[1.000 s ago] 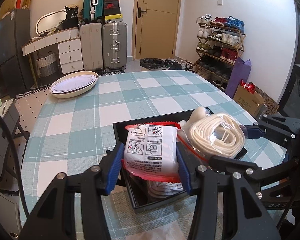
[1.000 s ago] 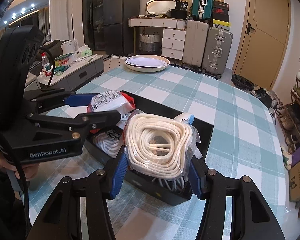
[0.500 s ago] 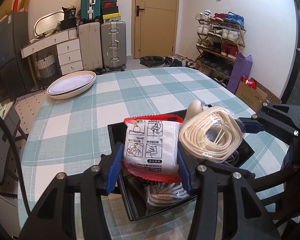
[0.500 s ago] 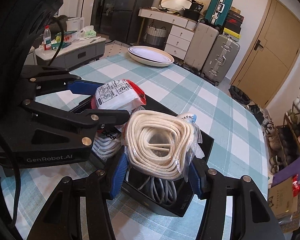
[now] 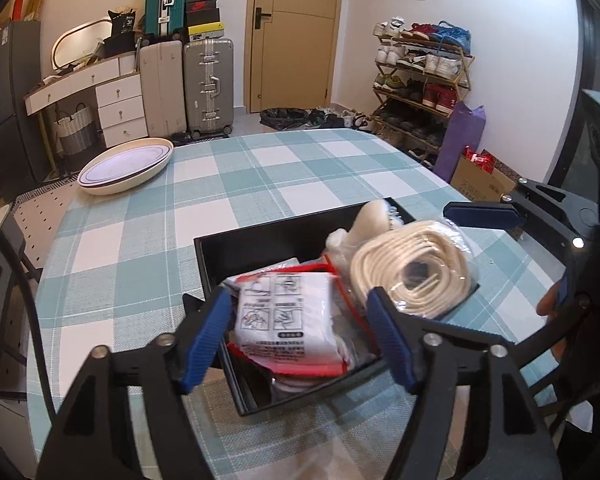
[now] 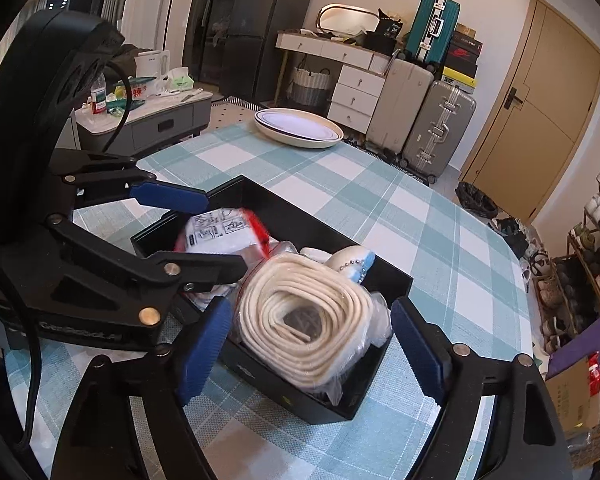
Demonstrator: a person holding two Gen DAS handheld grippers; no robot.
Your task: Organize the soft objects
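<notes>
Both packets let go into the black box

The left gripper [image 5: 300, 336] was opening its fingers off the red-edged white packet [image 5: 288, 316], the right gripper [image 6: 308, 352] opening off the bagged rope coil [image 6: 304, 328]; neither was pressed, both lying in the black box [image 6: 396, 276] atop other soft things on the tabletop [image 5: 260, 184]. The crowded box left little room; a cream dish [image 5: 124, 166] sat well apart.

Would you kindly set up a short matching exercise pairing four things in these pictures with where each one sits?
Things:
1. white rope coil
2. red-edged white packet
3. oval plate
4. black tray

Places:
A. far corner of the table
B. between the left gripper's opening jaws
C. on the checked tablecloth, holding the packs
D. between the right gripper's opening jaws

Pairs: 1-D, 2-B, 3-A, 4-C
</notes>
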